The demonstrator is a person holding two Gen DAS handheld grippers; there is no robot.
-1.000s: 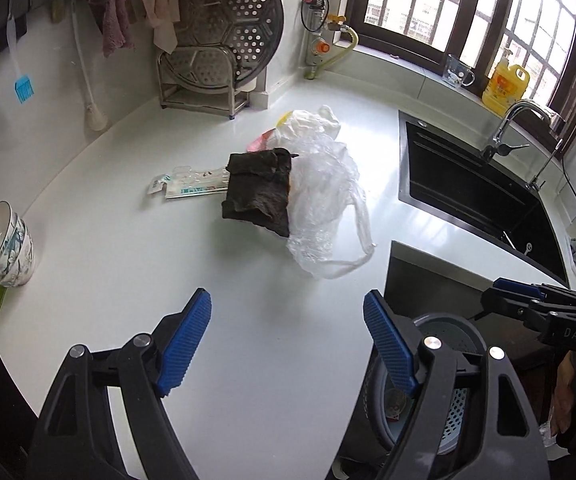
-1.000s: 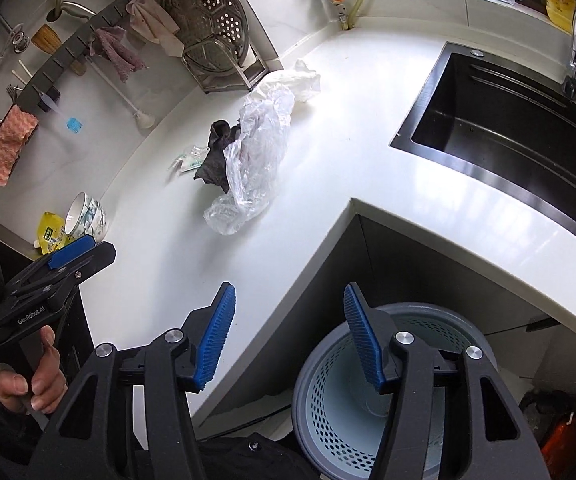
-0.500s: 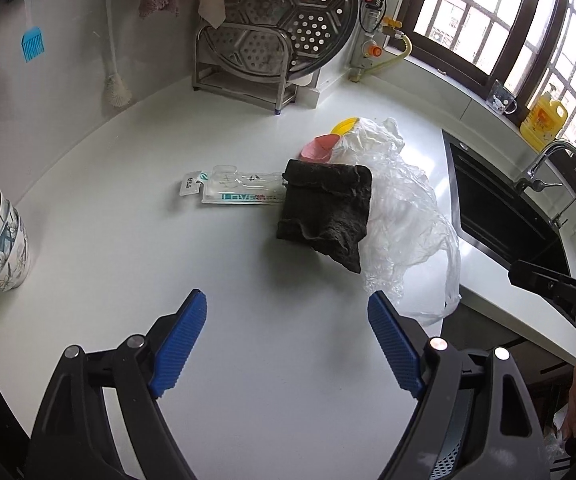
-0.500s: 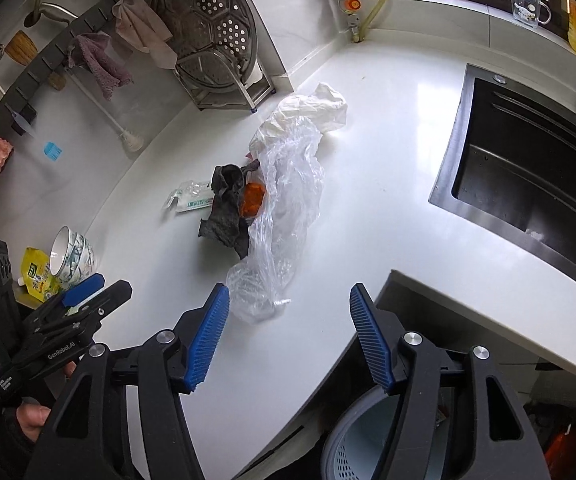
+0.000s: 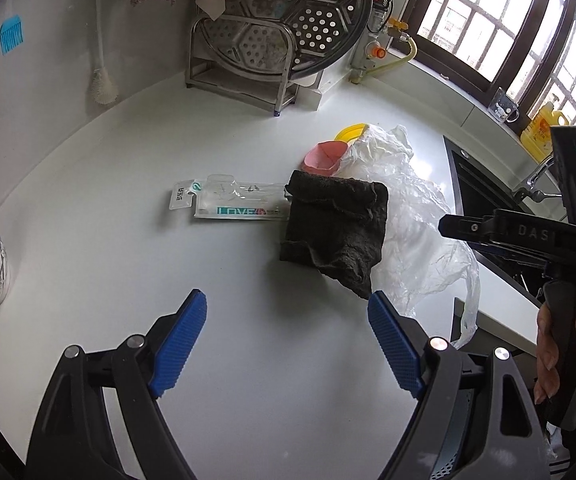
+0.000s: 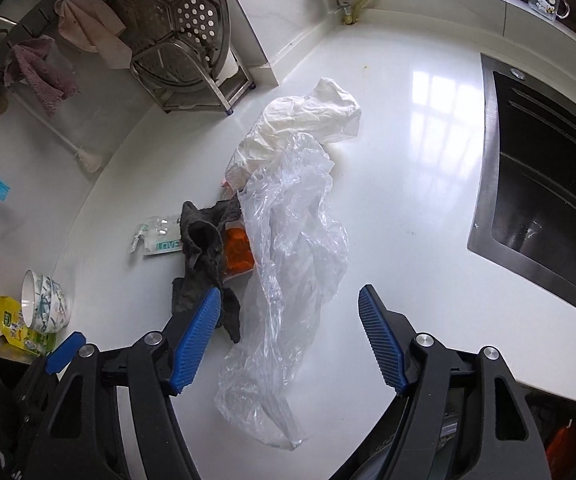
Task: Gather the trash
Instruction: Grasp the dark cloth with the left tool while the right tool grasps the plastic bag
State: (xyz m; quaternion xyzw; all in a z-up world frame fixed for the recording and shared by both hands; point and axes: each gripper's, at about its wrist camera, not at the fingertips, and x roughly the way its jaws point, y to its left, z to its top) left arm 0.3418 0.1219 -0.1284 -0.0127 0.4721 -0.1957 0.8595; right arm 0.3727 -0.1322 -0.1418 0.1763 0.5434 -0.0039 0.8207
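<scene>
A heap of trash lies on the white counter (image 5: 87,240): a dark rag (image 5: 336,228) (image 6: 201,256), a clear plastic bag (image 5: 420,236) (image 6: 292,264), a white crumpled bag (image 6: 308,120), a clear blister pack (image 5: 231,200) (image 6: 157,236), a pink cup (image 5: 322,158), a yellow lid (image 5: 348,133) and an orange packet (image 6: 237,254). My left gripper (image 5: 288,344) is open and empty, just short of the rag. My right gripper (image 6: 290,336) is open and empty above the clear bag's near end. The right gripper also shows at the right of the left wrist view (image 5: 528,236).
A black sink (image 6: 548,200) is set in the counter at right. A steel rack with a perforated steamer tray (image 5: 279,36) stands at the back. Stacked bowls (image 6: 43,304) and a yellow pouch (image 6: 15,324) sit at the left. A grey bin (image 5: 454,440) is below the counter edge.
Both grippers have moved forward over the counter toward the trash heap, which now looks larger. The bin has dropped out of the right wrist view. Both grippers stay open.
</scene>
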